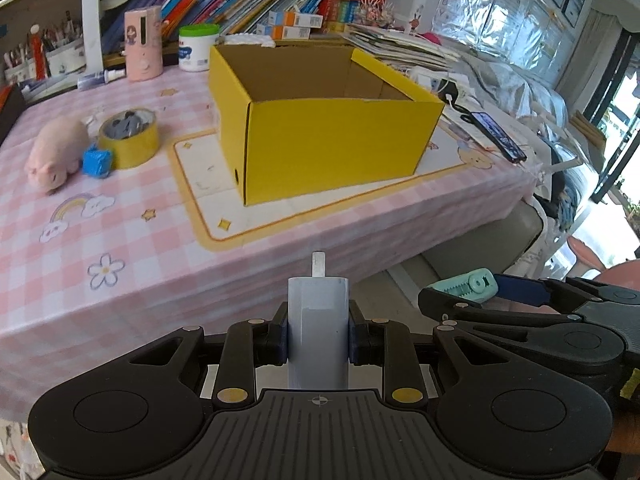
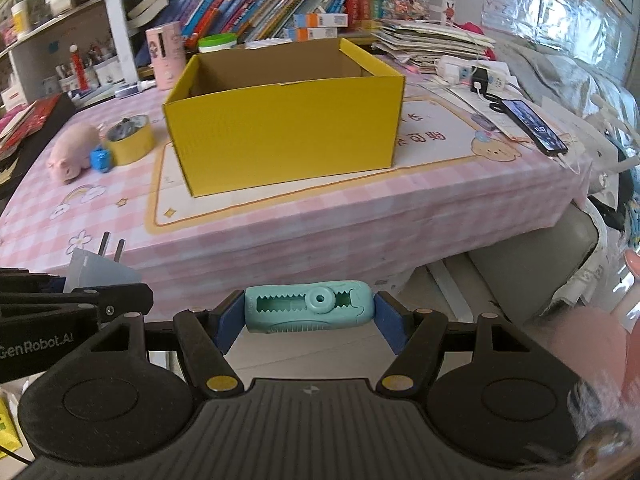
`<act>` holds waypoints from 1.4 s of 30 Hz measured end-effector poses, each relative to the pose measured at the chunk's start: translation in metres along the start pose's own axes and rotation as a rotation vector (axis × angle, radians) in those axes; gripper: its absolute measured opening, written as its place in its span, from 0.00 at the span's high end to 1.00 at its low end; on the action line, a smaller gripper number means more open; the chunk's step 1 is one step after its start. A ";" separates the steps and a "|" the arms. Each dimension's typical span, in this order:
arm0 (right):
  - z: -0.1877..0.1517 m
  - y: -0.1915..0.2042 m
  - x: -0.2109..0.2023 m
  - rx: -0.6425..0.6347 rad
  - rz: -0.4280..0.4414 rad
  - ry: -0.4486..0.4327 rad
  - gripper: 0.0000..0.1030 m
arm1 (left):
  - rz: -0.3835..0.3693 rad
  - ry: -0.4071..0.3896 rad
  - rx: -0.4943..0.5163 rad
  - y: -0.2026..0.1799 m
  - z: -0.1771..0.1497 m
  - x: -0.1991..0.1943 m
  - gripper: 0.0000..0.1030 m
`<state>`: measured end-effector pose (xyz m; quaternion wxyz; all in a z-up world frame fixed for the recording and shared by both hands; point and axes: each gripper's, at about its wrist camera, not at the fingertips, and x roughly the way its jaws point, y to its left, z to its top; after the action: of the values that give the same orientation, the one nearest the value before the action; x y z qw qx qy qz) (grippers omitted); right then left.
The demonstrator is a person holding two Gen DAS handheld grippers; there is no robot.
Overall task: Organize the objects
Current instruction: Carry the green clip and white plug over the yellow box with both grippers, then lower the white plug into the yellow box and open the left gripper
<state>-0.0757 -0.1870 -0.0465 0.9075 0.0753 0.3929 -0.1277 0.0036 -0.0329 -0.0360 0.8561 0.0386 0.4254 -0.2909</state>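
An open yellow cardboard box [image 1: 332, 132] [image 2: 284, 120] stands on the pink checked table; what I see of its inside is bare. My left gripper [image 1: 318, 338] is shut on a white plug adapter [image 1: 318, 320], prongs forward, held in front of the table's near edge. It also shows in the right wrist view [image 2: 96, 266]. My right gripper [image 2: 308, 310] is shut on a teal correction-tape dispenser [image 2: 310, 306], held crosswise beside the left gripper, also off the table; it shows in the left wrist view [image 1: 464, 286].
On the table's left lie a pink plush pig [image 1: 56, 152], a blue cube [image 1: 96, 162] and a yellow tape roll [image 1: 128, 138]. A pink canister [image 1: 143, 42], a white jar [image 1: 198, 46] and books stand behind. A phone [image 1: 498, 136] and chargers lie at the right.
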 end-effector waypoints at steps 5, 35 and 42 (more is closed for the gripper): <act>0.011 -0.005 0.008 -0.007 0.010 0.003 0.35 | -0.006 -0.007 0.000 -0.002 0.009 0.007 0.76; 0.193 -0.060 0.060 -0.151 0.072 -0.332 0.35 | 0.170 -0.311 -0.007 -0.016 0.152 0.045 0.76; 0.212 -0.051 0.094 -0.295 0.127 -0.316 0.35 | 0.260 -0.241 0.042 -0.020 0.153 0.082 0.76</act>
<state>0.1183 -0.3021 0.0272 0.9652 -0.0548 0.2549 -0.0217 0.1391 -0.1355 0.0029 0.9304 0.0761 0.3047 -0.1891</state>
